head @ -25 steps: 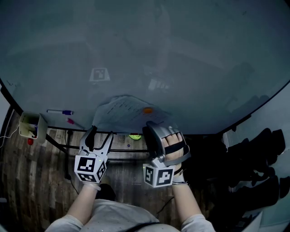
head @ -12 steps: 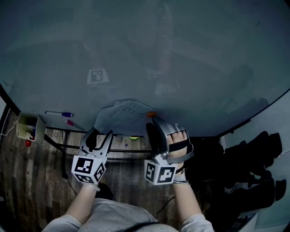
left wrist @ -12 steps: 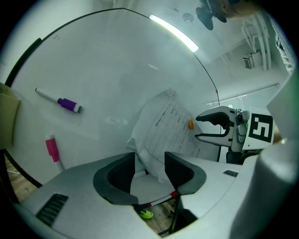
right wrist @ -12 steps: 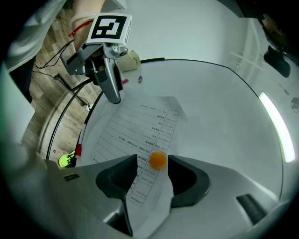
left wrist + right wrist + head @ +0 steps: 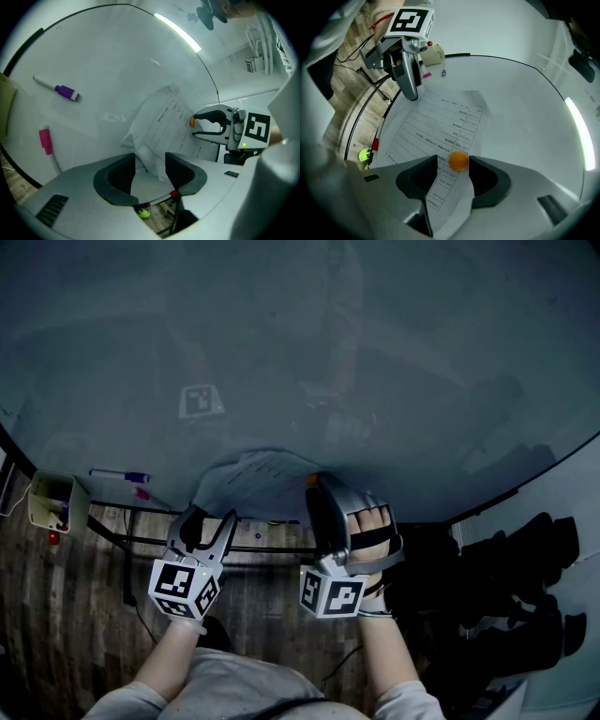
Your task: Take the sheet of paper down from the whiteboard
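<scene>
Orange magnet [image 5: 459, 160] sits between right gripper's [image 5: 453, 164] spread fingers [image 5: 488, 177], near paper's [image 5: 433, 133] edge.

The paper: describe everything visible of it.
The paper is a white printed sheet with ruled rows of text too small to read. It lies against the whiteboard, pinned near one edge by a round orange magnet. The side away from the magnet is crumpled and bulges off the board. That crumpled corner sits between the open jaws of the left gripper, while the open jaws of the right gripper flank the magnet over the sheet's other end.
</scene>
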Available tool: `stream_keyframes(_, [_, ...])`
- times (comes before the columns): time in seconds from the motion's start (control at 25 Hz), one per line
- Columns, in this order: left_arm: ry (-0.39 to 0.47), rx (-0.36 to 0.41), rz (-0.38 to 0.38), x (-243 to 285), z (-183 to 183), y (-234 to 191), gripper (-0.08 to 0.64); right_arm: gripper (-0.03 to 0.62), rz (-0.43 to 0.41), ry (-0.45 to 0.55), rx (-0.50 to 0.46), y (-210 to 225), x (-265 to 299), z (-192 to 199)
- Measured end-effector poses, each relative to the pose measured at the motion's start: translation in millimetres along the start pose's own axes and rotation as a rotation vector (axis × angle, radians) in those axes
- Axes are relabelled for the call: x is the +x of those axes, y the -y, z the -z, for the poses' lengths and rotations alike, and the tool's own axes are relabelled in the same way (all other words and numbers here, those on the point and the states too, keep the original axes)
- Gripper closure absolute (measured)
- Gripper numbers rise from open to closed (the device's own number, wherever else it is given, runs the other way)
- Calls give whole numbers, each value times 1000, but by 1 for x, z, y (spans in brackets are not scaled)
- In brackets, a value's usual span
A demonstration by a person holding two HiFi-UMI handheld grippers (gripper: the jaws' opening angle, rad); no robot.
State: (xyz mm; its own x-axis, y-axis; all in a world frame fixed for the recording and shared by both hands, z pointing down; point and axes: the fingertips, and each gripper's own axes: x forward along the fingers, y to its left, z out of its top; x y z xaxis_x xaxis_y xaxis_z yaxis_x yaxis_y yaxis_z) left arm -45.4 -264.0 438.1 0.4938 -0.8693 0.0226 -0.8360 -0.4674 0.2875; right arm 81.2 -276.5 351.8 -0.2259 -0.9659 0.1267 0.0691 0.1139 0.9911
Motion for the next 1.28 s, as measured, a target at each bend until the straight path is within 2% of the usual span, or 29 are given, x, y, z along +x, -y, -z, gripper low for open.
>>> stream_keyframes(0.4, [19,-2,25,6,-7,5,344,391,26,-2,-34,7,3,1])
stream_keyframes(0.6, [34,-1,31,7,-11,10,426,391,48,0,-42,9,4,3])
stream_keyframes(0.72, [52,3,16,5,-15,9,517,398,49,3,-34,9,4,3])
stream_keyframes(0.76, [56,0,15,5,-16,9,527,409,47,5,-30,8,3,3])
stream_keyframes(1.0, [59,-14,26,5,-17,12,534,457,41,7,-20,8,3,5])
stream_keyframes(1.28, [55,-19,29,5,-16,11,540,459,32,8,-9,7,3,4])
